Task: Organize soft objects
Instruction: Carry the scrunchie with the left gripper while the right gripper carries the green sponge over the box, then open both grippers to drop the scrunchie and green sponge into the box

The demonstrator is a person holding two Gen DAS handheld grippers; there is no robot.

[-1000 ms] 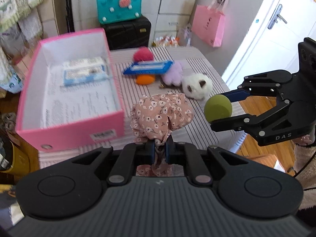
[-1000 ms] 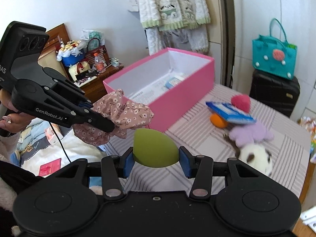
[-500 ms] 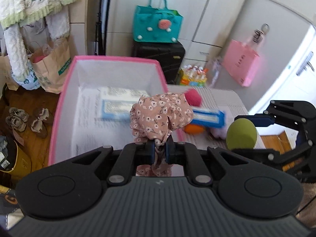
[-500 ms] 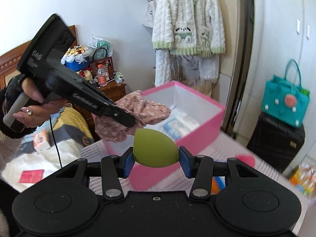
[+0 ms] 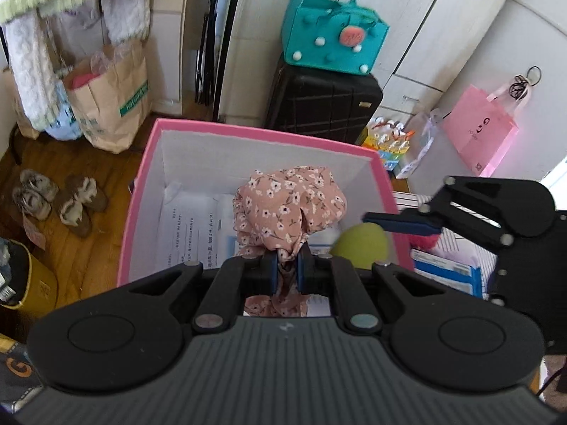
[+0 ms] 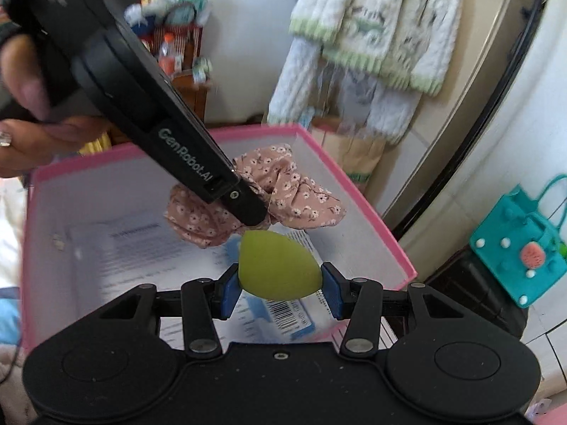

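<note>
My left gripper (image 5: pixel 286 272) is shut on a pink floral scrunchie (image 5: pixel 288 209) and holds it above the inside of the pink box (image 5: pixel 255 134). My right gripper (image 6: pixel 280 288) is shut on an olive-green makeup sponge (image 6: pixel 278 265), held over the box (image 6: pixel 358 194) just right of the scrunchie (image 6: pixel 294 194). The left gripper (image 6: pixel 248 212) shows in the right wrist view, and the right gripper (image 5: pixel 400 225) with the sponge (image 5: pixel 359 244) in the left wrist view. The box holds printed papers (image 5: pixel 191 226).
A striped table (image 5: pixel 471 244) at right holds a blue packet (image 5: pixel 446 271) and a red pom-pom (image 5: pixel 425 241). Behind the box stand a black suitcase (image 5: pixel 322 102) with a teal bag (image 5: pixel 333 35), a pink bag (image 5: pixel 476 131) and a paper bag (image 5: pixel 113 95).
Both grippers moved left from over the table to over the pink box, carrying the scrunchie and the sponge. Both stay shut on their loads.
</note>
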